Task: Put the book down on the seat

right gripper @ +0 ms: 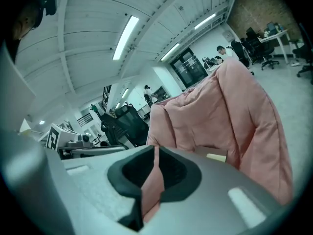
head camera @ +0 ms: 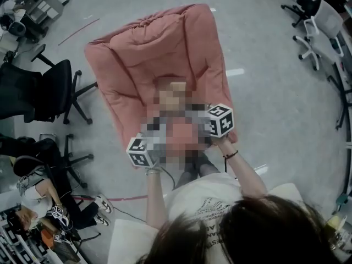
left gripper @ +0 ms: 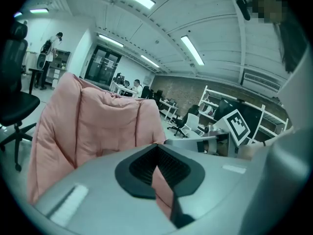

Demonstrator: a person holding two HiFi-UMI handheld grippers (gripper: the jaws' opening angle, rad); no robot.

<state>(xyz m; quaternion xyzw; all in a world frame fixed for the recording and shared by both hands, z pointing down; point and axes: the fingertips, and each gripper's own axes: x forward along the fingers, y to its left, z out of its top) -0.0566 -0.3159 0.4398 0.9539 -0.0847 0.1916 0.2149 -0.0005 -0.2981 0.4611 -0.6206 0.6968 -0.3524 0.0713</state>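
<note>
– Left hand-held gripper (left gripper: 157, 147): jaws are recorded as closed to a thin slit, with nothing gripped. Right hand-held gripper (right gripper: 156, 151)?
– Same state is noted: clenched and empty. Only pink cushion is seen through the slit.
– Book located?
– A pale flat edge, taken as the book (right gripper: 216, 156), is seen lying on the pink seat (head camera: 137, 54), just beyond the right hand-held gripper and touched by neither. Most of it is masked in the head view.
</note>
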